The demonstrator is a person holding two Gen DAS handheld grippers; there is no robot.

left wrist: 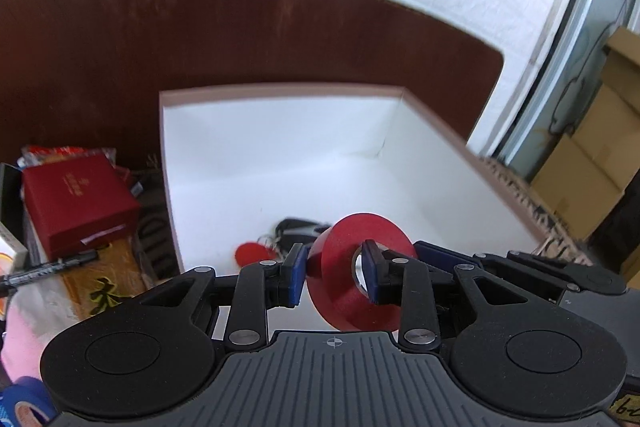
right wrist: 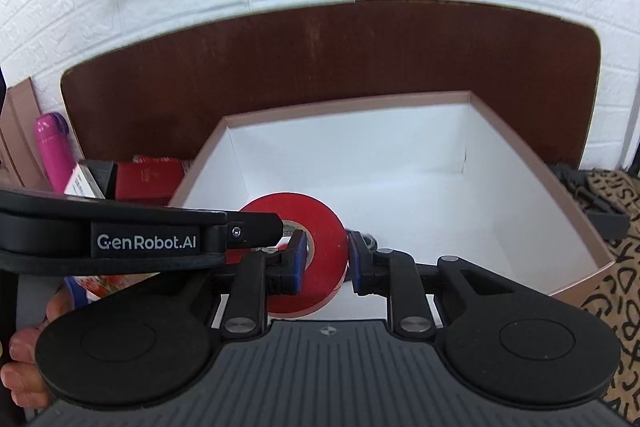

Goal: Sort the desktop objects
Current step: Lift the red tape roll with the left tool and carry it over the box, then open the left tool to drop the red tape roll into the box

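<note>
While both tongs, left and right, clamp the red tape roll through its core, it looks light and rigid.

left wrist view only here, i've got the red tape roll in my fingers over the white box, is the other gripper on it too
observer: yes, the right gripper is shut on the same tape roll, with one of its fingers in the hole and the other on the outer edge
operator: anything left of the box past the red case
observer: a pink bottle by the wall, not in your view
operator: and off the box's right side
observer: a black tray-like thing lies on the spotted cloth beside the rim; cannot tell what it is
</note>
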